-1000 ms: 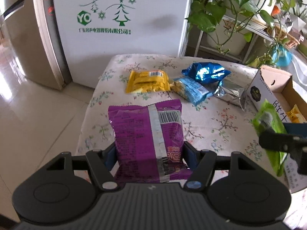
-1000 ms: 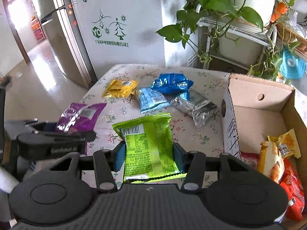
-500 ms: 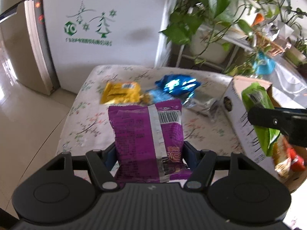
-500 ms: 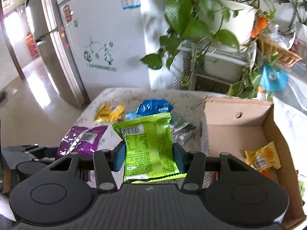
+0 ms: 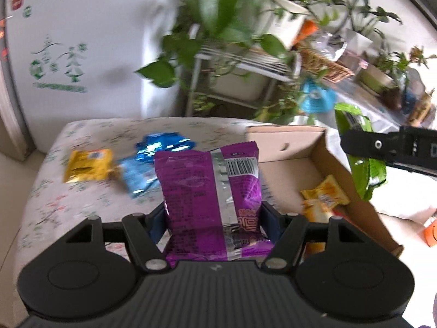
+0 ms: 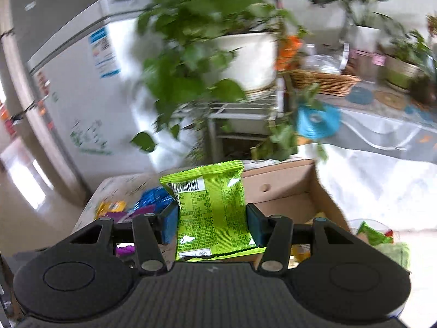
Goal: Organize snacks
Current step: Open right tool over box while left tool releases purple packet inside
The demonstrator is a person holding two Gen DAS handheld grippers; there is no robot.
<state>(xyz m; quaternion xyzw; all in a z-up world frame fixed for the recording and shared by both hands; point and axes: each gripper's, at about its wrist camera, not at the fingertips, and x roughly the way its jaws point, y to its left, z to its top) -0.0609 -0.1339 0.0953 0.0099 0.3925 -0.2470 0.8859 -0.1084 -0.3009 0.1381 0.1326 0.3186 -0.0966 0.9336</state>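
My left gripper (image 5: 213, 218) is shut on a purple snack bag (image 5: 210, 191), held upright above the table near the open cardboard box (image 5: 322, 147). My right gripper (image 6: 210, 224) is shut on a green snack bag (image 6: 211, 210), raised over the same box (image 6: 284, 191); in the left wrist view that green bag (image 5: 366, 169) hangs beyond the box's right wall. Orange-yellow packets (image 5: 325, 194) lie inside the box. A yellow packet (image 5: 87, 164), a light blue packet (image 5: 136, 175) and a dark blue packet (image 5: 164, 145) lie on the flowered table (image 5: 68, 199).
A white fridge (image 5: 68, 49) stands behind the table. A metal rack with potted plants (image 5: 240, 65) and a wicker basket (image 5: 325, 65) sits behind the box. Floor drops off left of the table (image 5: 11, 180).
Both grippers have swung right and upward with their bags, from over the table's middle toward the cardboard box. The views are now blurred by the motion.
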